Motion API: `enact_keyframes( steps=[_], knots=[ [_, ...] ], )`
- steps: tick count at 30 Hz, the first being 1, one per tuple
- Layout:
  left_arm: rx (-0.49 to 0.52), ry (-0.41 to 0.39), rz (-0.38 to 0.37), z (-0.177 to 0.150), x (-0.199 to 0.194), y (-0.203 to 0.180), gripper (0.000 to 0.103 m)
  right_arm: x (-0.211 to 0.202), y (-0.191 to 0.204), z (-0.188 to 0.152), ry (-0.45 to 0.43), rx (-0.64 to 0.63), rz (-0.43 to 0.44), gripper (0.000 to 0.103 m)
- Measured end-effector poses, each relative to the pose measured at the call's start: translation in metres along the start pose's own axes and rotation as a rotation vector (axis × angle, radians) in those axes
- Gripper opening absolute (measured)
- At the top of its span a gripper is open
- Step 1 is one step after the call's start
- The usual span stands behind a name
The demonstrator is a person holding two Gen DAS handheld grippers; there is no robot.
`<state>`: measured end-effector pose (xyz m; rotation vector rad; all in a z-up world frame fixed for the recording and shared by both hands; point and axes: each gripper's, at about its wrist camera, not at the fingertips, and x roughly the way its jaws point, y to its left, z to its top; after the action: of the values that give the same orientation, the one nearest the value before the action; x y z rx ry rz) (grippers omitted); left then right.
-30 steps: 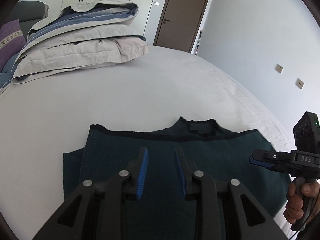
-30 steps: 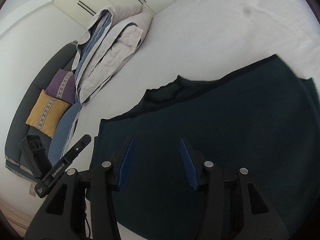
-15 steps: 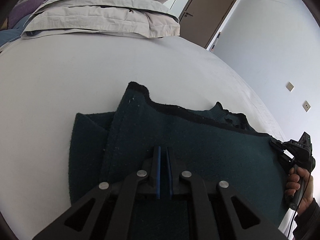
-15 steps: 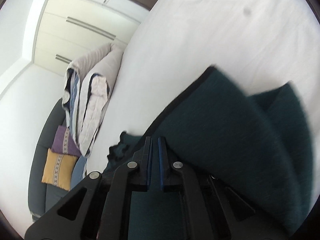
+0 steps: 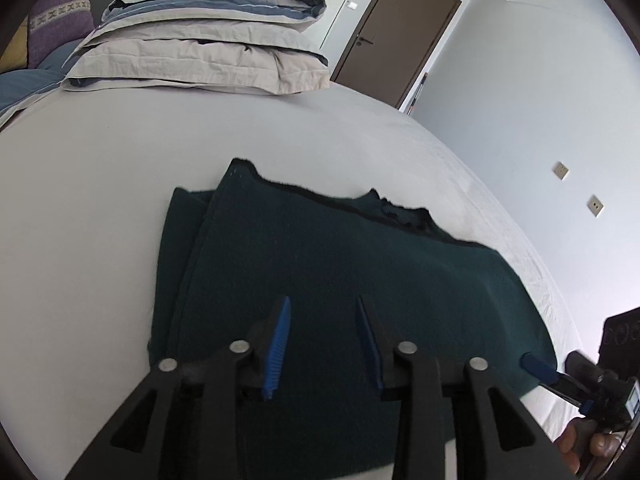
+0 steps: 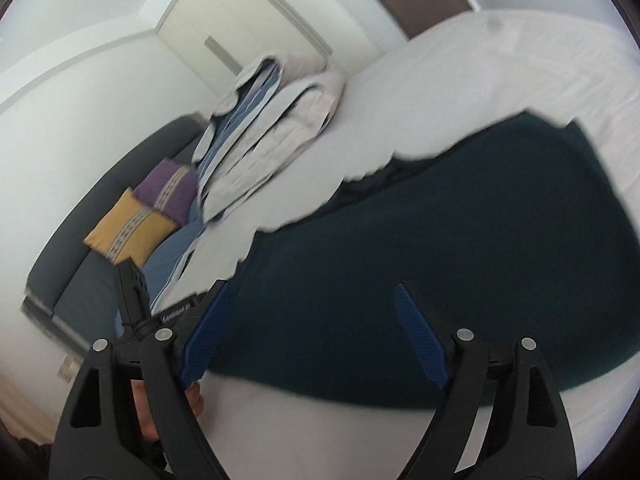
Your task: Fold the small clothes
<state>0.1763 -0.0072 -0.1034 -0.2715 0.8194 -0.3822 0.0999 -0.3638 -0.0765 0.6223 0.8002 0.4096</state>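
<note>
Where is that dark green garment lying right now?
The dark green garment lies on the white bed, just ahead of both open tools, well short of the folded bedding.

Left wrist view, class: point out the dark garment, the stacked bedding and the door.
garment [image 5: 340, 272], left wrist view, middle of its top layer
bedding [image 5: 200, 56], left wrist view, front of the beige stack
door [image 5: 400, 32], left wrist view, centre panel

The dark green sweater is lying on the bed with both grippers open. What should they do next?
Probably close on the near hem of the dark green sweater and fold it over: both the left hand-held gripper and right hand-held gripper hover open, holding nothing.
</note>
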Motion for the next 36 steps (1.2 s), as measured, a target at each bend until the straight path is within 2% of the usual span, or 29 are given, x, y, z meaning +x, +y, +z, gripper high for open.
enact_keyframes(
  steps=[2, 3, 4, 7, 10, 13, 14, 16, 18, 23, 26, 29, 33, 36],
  knots=[
    [0.002, 0.049, 0.029, -0.015, 0.003, 0.008, 0.042, 0.024, -0.015, -0.012, 0.105, 0.036, -0.071, 0.079],
    [-0.024, 0.075, 0.039, -0.021, 0.004, 0.017, 0.041, 0.023, -0.023, -0.014, 0.085, 0.038, -0.057, 0.068],
    [-0.05, 0.08, 0.021, -0.026, 0.002, 0.027, 0.04, 0.015, -0.031, -0.013, 0.06, 0.07, -0.042, 0.062],
    [-0.113, 0.079, -0.026, -0.034, -0.009, 0.049, 0.039, -0.023, -0.065, -0.009, -0.043, 0.194, -0.078, 0.062],
    [-0.161, 0.079, -0.044, -0.036, -0.021, 0.064, 0.033, -0.066, -0.097, -0.006, -0.125, 0.267, -0.182, 0.058],
    [-0.228, 0.055, -0.062, -0.037, -0.042, 0.077, 0.034, -0.107, -0.1, -0.006, -0.209, 0.323, -0.296, 0.062],
    [-0.251, 0.038, -0.069, -0.037, -0.05, 0.081, 0.037, -0.118, -0.095, -0.007, -0.234, 0.319, -0.314, 0.062],
    [-0.278, -0.004, -0.04, -0.035, -0.066, 0.09, 0.062, -0.133, -0.082, -0.007, -0.254, 0.292, -0.299, 0.062],
    [-0.316, -0.021, -0.06, -0.031, -0.073, 0.101, 0.067, -0.136, -0.064, -0.007, -0.248, 0.253, -0.281, 0.062],
    [-0.393, 0.033, -0.17, -0.016, -0.058, 0.114, 0.067, -0.1, -0.021, -0.001, -0.172, 0.185, -0.158, 0.062],
    [-0.393, 0.082, -0.172, -0.005, -0.035, 0.115, 0.067, -0.051, 0.01, 0.006, -0.112, 0.186, -0.101, 0.062],
    [-0.436, 0.139, -0.196, 0.003, -0.008, 0.121, 0.067, -0.033, 0.025, 0.006, -0.084, 0.173, -0.053, 0.062],
    [-0.437, 0.179, -0.216, 0.017, 0.016, 0.123, 0.067, -0.015, 0.036, 0.009, -0.047, 0.149, -0.02, 0.062],
    [-0.452, 0.206, -0.252, 0.023, 0.027, 0.127, 0.062, -0.002, 0.041, 0.013, -0.025, 0.142, 0.008, 0.062]
  ],
)
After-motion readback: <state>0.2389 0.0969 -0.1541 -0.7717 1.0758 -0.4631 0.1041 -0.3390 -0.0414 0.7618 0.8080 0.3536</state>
